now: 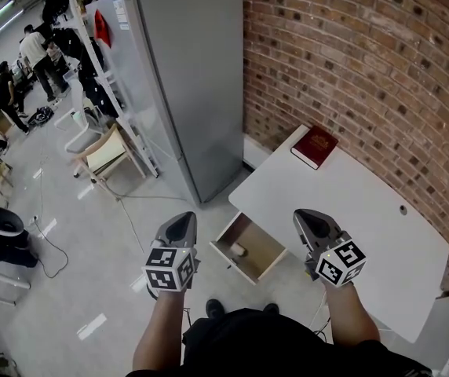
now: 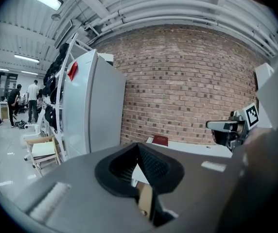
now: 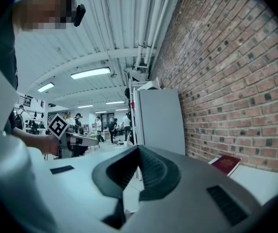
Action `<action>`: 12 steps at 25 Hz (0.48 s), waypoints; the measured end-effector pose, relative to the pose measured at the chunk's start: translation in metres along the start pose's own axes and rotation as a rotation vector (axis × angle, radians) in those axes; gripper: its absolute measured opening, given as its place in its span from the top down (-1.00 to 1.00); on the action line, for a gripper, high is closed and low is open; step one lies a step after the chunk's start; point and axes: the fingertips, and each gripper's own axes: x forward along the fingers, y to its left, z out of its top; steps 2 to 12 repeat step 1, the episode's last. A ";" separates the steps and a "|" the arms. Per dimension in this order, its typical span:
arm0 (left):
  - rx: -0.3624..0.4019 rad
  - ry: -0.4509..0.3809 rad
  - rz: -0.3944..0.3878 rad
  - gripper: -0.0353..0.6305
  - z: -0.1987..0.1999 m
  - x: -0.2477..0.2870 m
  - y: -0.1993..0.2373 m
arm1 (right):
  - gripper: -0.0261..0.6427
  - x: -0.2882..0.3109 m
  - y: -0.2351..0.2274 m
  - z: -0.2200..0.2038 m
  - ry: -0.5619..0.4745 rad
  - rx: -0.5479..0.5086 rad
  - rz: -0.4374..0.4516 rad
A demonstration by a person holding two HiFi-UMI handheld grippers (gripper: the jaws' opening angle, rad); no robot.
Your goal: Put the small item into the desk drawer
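Head view: overhead, steeply down on the dark red hardcover book (image 1: pixel 314 146). Left gripper view: on the left gripper (image 1: pixel 180 226), level, facing that book from afar. Right gripper view: on the right gripper (image 1: pixel 311 223), nearer it. Shared: book, red brick wall (image 1: pixel 350 69).

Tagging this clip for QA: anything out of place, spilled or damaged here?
Nothing spilled or damaged. Only the drawer stands open, with a small pale item lying inside. The red book lies flat at the far corner of the desk. The left gripper and right gripper are both shut, holding nothing.
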 end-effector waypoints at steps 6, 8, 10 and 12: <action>0.002 -0.004 -0.002 0.86 0.002 -0.001 -0.001 | 0.89 0.000 0.001 0.002 -0.004 -0.003 0.001; 0.002 -0.004 -0.002 0.86 0.002 -0.001 -0.001 | 0.89 0.000 0.001 0.002 -0.004 -0.003 0.001; 0.002 -0.004 -0.002 0.86 0.002 -0.001 -0.001 | 0.89 0.000 0.001 0.002 -0.004 -0.003 0.001; 0.002 -0.004 -0.002 0.86 0.002 -0.001 -0.001 | 0.89 0.000 0.001 0.002 -0.004 -0.003 0.001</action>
